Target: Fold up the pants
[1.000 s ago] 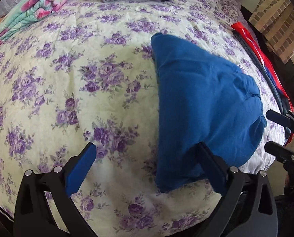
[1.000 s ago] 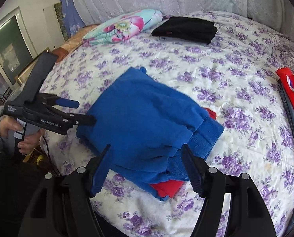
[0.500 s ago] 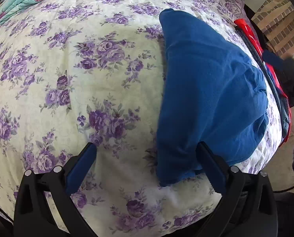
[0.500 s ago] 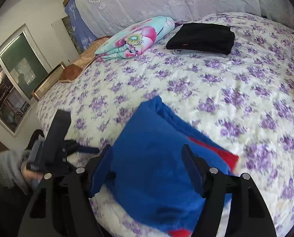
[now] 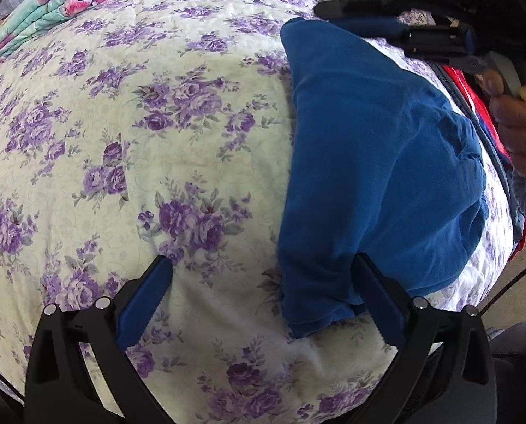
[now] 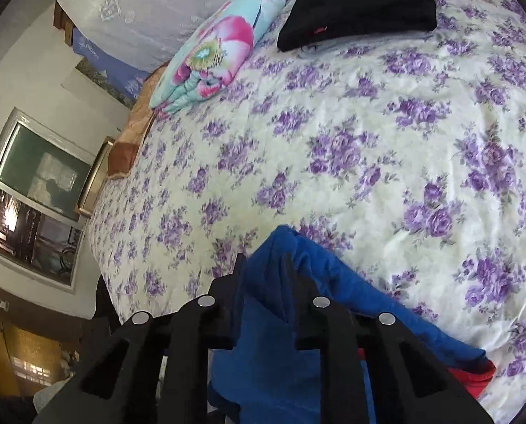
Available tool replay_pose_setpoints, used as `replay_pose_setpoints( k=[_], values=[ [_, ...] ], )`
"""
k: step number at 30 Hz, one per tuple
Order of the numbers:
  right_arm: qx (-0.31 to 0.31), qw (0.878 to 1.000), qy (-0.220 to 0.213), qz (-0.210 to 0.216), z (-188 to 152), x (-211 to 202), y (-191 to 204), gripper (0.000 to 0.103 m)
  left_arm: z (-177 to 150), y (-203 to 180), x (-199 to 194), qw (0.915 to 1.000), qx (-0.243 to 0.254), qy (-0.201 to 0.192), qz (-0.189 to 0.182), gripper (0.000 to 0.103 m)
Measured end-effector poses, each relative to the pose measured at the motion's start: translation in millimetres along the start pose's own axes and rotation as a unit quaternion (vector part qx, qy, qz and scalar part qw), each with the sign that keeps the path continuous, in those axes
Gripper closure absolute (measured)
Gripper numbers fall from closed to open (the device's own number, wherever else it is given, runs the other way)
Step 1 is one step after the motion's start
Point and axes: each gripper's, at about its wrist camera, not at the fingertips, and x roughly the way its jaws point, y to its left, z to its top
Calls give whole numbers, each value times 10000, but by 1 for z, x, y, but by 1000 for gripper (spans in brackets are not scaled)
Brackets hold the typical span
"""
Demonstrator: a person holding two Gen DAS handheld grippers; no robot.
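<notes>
My floral bed [image 5: 157, 123] fills the frame. My right claw [image 6: 263, 268] pinches the blue pants [image 5: 369, 159] at lower center. My left claw [image 5: 259, 289] gapes wide at the bottom, gripping nothing.

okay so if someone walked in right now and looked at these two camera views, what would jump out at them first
The blue pants stand out most, a bright folded bundle on the purple-flowered bedspread. The right gripper has its fingers pinched shut on the far corner of the pants, while the left gripper is open near their closer end. At the head of the bed sit a flowered quilt roll and a folded black garment.
</notes>
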Motion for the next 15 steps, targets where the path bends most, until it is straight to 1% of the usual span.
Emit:
replay_pose_setpoints(
  k=[4,6,7,9,11,13,14,15],
  values=[
    [-104,9999,35,-86,-8,6,0,83,2,0,0,10000,27,17,2,4],
    [-236,9996,-35,-146,-8,6,2,89,3,0,1,10000,35,21,1,4],
    [-391,9988,-128,-262,-7,3,6,99,3,0,1,10000,41,24,1,4],
    [-626,9964,-288,-486,1,-2,13,101,5,1,2,10000,64,23,8,4],
    [-592,9963,-283,-561,14,0,9,101,7,0,2,10000,68,22,16,4],
    [-688,9933,-380,-850,22,6,7,103,8,0,3,10000,57,37,16,4],
    [-682,9926,-391,-925,24,9,2,103,8,0,3,10000,67,44,28,4],
    [-572,9933,-392,-922,25,11,-3,103,8,-1,3,10000,71,42,34,4]
  ],
)
